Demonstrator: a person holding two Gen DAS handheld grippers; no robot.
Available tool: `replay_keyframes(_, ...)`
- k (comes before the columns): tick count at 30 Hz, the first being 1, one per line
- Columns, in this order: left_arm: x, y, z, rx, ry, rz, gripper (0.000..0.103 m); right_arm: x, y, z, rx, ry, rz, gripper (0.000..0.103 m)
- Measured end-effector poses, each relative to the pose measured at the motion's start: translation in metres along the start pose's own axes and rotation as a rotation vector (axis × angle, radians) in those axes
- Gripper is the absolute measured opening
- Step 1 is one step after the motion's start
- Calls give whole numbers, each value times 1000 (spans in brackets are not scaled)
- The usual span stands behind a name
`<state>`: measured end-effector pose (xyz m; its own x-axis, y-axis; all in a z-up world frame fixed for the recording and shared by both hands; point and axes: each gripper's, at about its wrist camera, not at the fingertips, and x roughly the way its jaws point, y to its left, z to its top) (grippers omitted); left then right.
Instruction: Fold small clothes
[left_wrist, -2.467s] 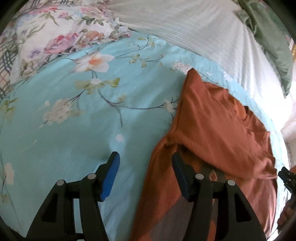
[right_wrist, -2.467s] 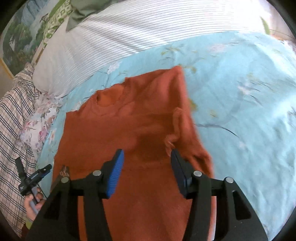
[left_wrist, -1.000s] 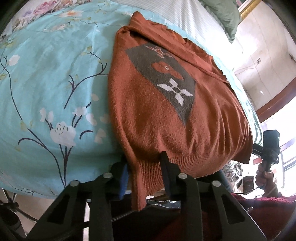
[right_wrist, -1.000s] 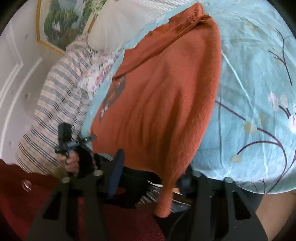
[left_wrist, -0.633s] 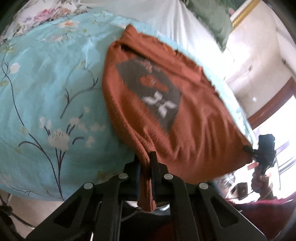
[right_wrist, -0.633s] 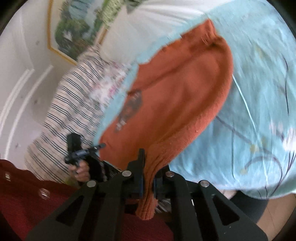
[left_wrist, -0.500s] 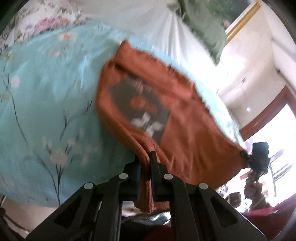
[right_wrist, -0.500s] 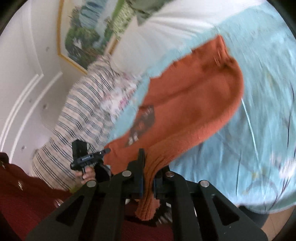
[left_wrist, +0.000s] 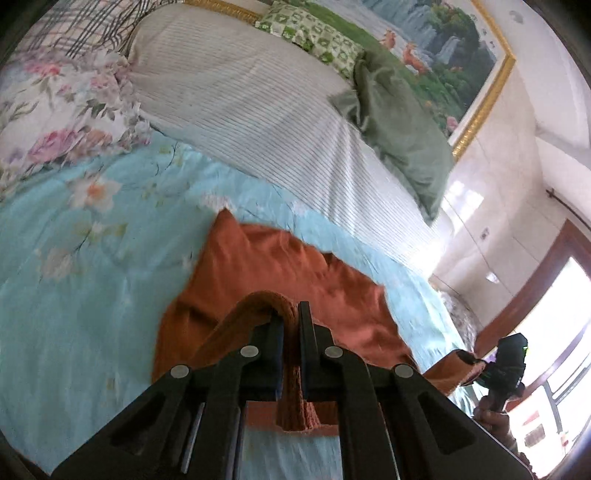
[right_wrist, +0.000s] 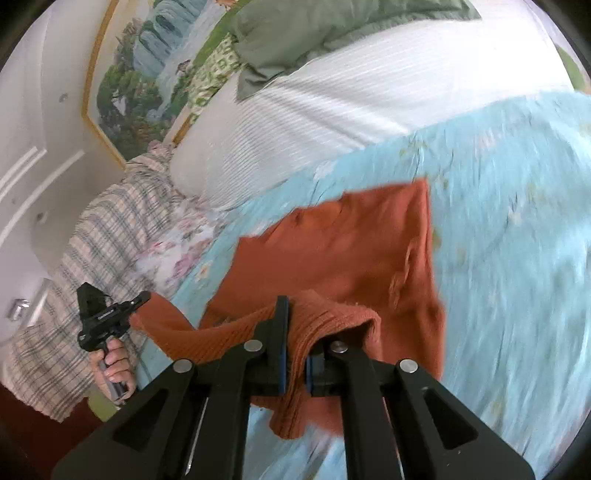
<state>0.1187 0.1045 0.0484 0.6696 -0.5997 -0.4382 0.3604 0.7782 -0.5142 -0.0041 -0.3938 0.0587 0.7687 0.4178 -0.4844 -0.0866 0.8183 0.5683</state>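
Note:
A rust-orange knit sweater (left_wrist: 280, 266) lies on the light blue floral bedspread (left_wrist: 74, 258). My left gripper (left_wrist: 290, 321) is shut on one corner of its ribbed hem and holds it lifted over the sweater's body. My right gripper (right_wrist: 294, 332) is shut on the other hem corner, also lifted over the sweater (right_wrist: 332, 240). The hem stretches between the two. Each gripper shows in the other's view, the right one (left_wrist: 506, 354) at the far right and the left one (right_wrist: 107, 314) at the left.
A white striped pillow (left_wrist: 258, 99), a green pillow (left_wrist: 399, 129) and a floral pillow (left_wrist: 55, 103) lie at the head of the bed. A plaid blanket (right_wrist: 92, 240) lies at the side. A framed landscape painting (left_wrist: 443, 44) hangs on the wall.
Both grippers closed on the hem corners at the bed's edge, then lifted and carried the hem forward over the sweater toward the collar. The printed front is now folded under.

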Motion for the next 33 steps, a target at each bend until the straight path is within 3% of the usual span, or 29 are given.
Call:
replay_keyframes(5, 55, 11, 30, 3, 11, 89, 4, 40, -25, 41, -7, 23, -47, 8)
replay_keyframes(12, 123, 40, 65, -33, 39, 187, 4, 88, -59, 67, 41, 61, -90, 8)
replay_keyframes(21, 214, 72, 67, -35, 135, 329, 5, 148, -105, 61, 154, 220, -218, 8)
replay_keyframes(24, 227, 79, 61, -46, 171, 349, 7, 140, -108, 56, 185, 200, -196, 11)
replay_keyframes(25, 225, 81, 61, -58, 172, 341, 7, 134, -107, 55, 188, 189, -202, 18)
replay_keyframes(26, 221, 80, 60, -67, 168, 328, 11, 124, -104, 54, 184, 168, -222, 24)
replay_keyframes(27, 214, 78, 59, -68, 166, 315, 16, 117, -101, 54, 182, 150, -233, 37)
replay_keyframes(28, 208, 74, 58, -62, 166, 309, 33, 106, -97, 53, 181, 125, -242, 44)
replay_keyframes(29, 200, 69, 55, -51, 165, 307, 44, 95, -91, 51, 174, 100, -245, 45)
replay_keyframes(33, 169, 34, 28, 30, 191, 238, 46, 83, -58, 36, 104, 105, -163, 45)
